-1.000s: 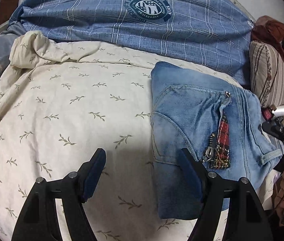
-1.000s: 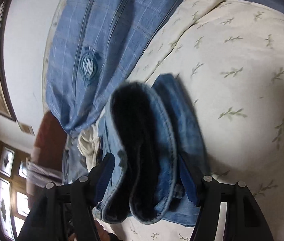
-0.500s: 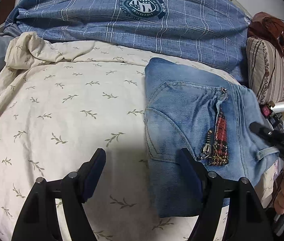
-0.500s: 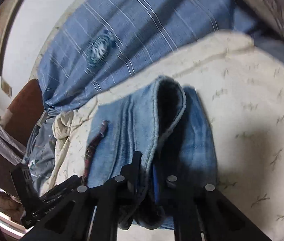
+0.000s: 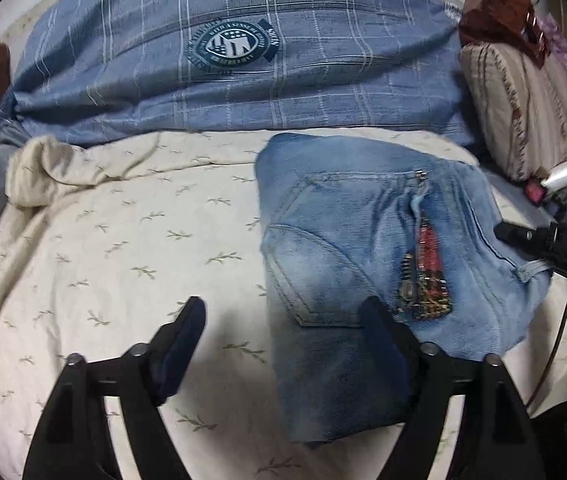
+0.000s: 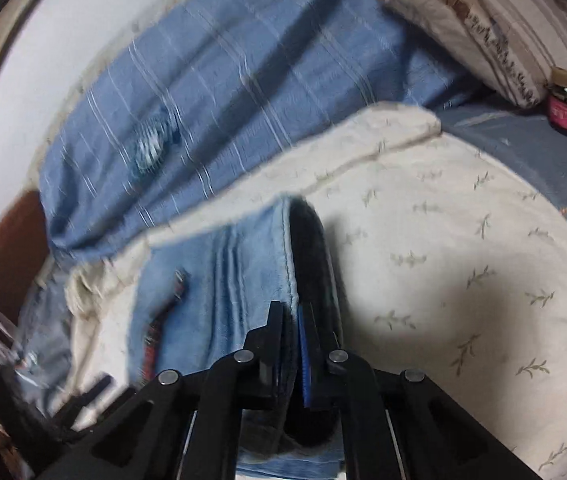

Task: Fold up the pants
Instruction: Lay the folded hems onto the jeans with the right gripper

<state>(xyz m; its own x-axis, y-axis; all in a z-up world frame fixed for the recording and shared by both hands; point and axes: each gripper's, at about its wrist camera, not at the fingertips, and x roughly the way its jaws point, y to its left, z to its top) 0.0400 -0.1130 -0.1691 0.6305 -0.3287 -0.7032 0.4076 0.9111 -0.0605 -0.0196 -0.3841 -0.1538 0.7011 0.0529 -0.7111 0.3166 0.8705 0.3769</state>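
Observation:
The folded light-blue jeans (image 5: 343, 248) lie on the cream leaf-print bedsheet (image 5: 123, 248), back pocket and a red plaid zip trim facing up. My left gripper (image 5: 283, 320) is open, its right finger over the jeans' near left part, its left finger over bare sheet. My right gripper (image 6: 295, 328) is shut on the jeans' waistband edge (image 6: 283, 264), which stands up between the fingers. The right gripper also shows at the right edge of the left wrist view (image 5: 543, 240), beside the jeans.
A blue plaid pillow (image 5: 243, 60) with a round badge lies behind the jeans. A striped beige cushion (image 5: 523, 112) and small bottles (image 6: 563, 108) are beyond it. A crumpled sheet corner (image 5: 43, 168) sits at the far left. White wall behind.
My right gripper has closed on the jeans' waistband edge and swung round to a new angle. The left gripper stayed open and moved slightly back.

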